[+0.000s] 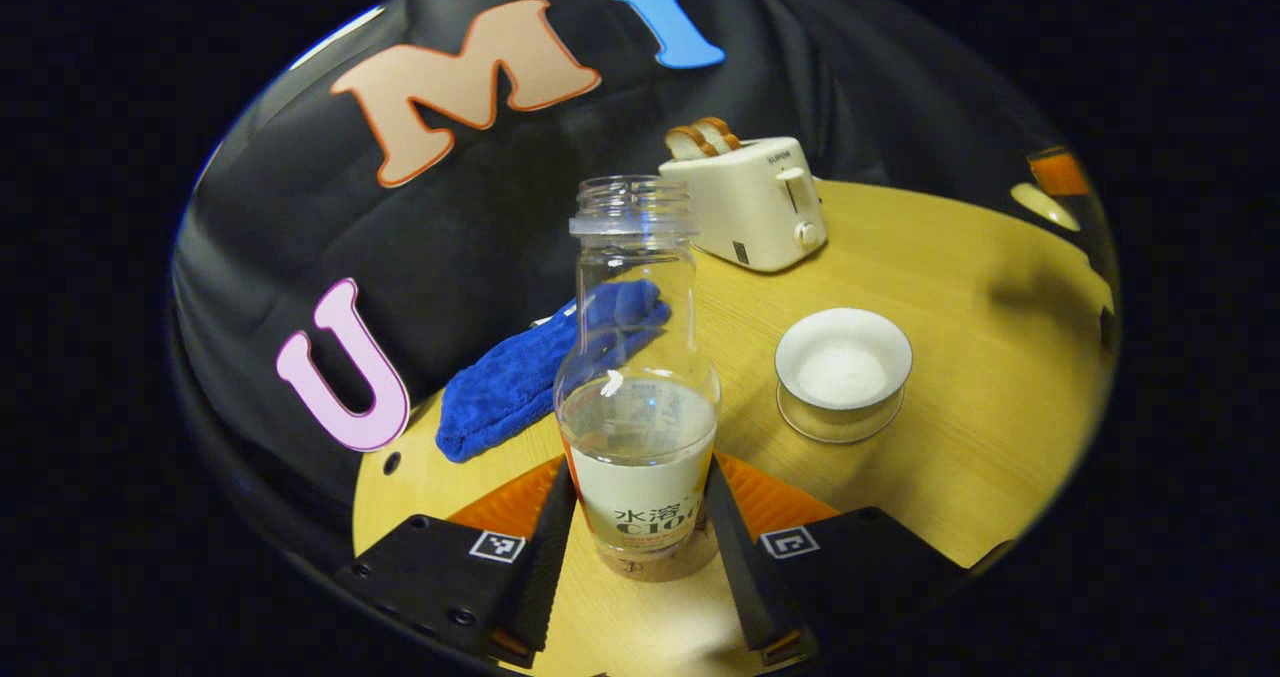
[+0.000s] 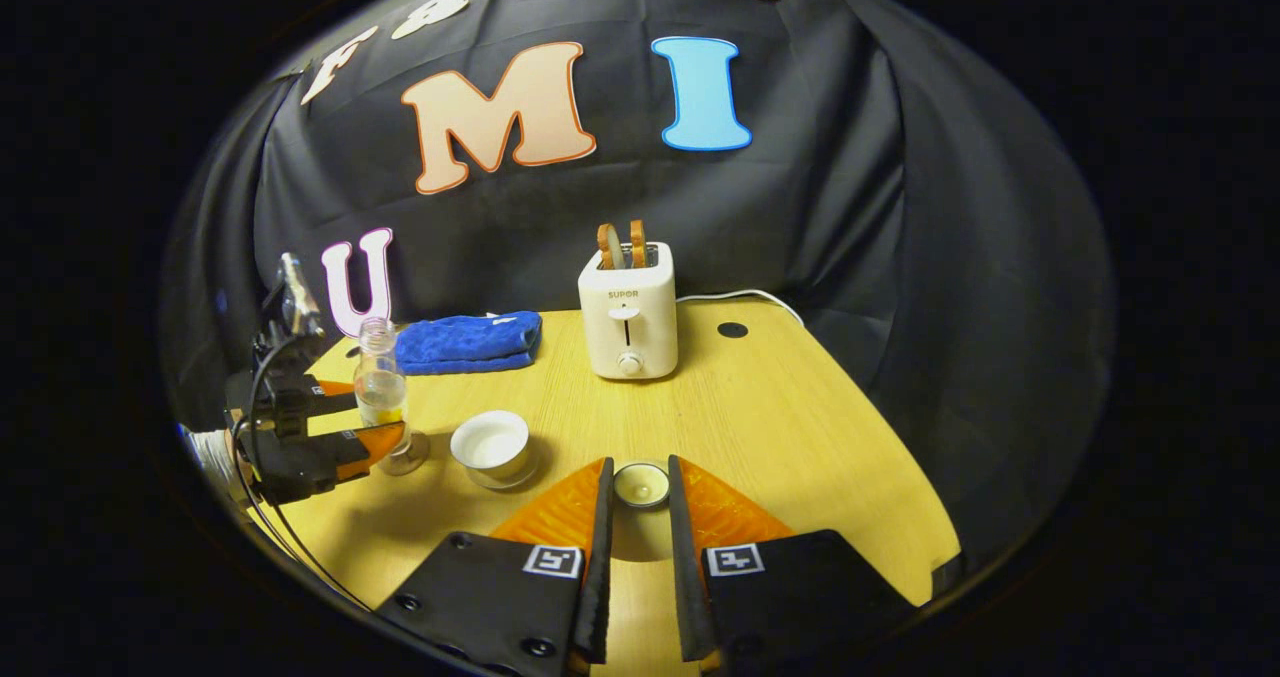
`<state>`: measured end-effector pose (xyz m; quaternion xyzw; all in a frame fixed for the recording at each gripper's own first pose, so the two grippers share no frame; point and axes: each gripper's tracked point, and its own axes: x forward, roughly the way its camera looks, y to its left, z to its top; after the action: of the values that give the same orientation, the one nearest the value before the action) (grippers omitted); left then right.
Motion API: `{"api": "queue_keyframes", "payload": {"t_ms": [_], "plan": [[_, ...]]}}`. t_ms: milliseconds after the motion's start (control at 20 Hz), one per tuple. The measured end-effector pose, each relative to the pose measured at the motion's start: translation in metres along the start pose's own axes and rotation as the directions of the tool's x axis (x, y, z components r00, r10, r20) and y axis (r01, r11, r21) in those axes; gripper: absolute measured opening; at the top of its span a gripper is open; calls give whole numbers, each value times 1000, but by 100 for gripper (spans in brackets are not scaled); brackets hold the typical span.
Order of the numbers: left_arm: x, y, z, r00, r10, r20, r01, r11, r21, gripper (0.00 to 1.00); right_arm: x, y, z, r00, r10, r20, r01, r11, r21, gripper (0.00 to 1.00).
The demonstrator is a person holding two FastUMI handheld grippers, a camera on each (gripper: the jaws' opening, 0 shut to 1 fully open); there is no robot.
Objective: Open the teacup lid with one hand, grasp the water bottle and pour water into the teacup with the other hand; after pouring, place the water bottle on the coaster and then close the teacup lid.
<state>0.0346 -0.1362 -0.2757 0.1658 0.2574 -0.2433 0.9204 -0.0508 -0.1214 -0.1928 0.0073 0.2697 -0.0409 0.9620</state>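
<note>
Both jaws had something between them. On the left, the left gripper (image 1: pixel 640 532) stood with its two fingers against the sides of the water bottle (image 1: pixel 638 387), narrowed to the bottle's lower body; whether the pads pressed or merely touched was hard to judge, though contact appeared on both sides. From the right gripper view the same left gripper (image 2: pixel 385 437) sat at the table's left edge, with the uncapped bottle (image 2: pixel 381 387) upright and its base on a clear coaster (image 2: pixel 408 454).

Just right of the bottle stood the teacup (image 1: pixel 843 369), open, on its saucer, pale inside. Farther back lay a blue cloth (image 1: pixel 530 377) and a cream toaster (image 1: pixel 750 202) with two slices up.

Rightmost, the right gripper (image 2: pixel 638 497) held the teacup lid (image 2: pixel 641 484) between its fingertips, the fingers drawn nearly together on it, above the wooden table (image 2: pixel 800 427).

As for progress, I judged the lid removal done, and the bottle, about a third full, either awaiting pouring or already returned; its resting on the coaster suggested the latter, but this could not be settled. Closing the teacup remained.

Whether the cup held water was hard to make out. The lid was small and partly masked by the fingers, and the person's hands were cut off at the edges.
</note>
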Motion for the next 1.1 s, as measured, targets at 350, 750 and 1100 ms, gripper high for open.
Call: {"api": "queue_keyframes", "payload": {"t_ms": [350, 750, 1100], "plan": [[4, 10, -5, 997, 12, 76, 8, 965, -263, 71, -2, 24, 11, 1000, 11, 9, -10, 997, -72, 31], [7, 15, -18, 995, 11, 97, 24, 932, -361, 74, -3, 48, 11, 999, 33, 10, -32, 994, -108, 31], [5, 16, -33, 998, -1, 69, 28, 921, -389, 74, 0, 57, 17, 999, 43, 15, -41, 993, -109, 34]]}}
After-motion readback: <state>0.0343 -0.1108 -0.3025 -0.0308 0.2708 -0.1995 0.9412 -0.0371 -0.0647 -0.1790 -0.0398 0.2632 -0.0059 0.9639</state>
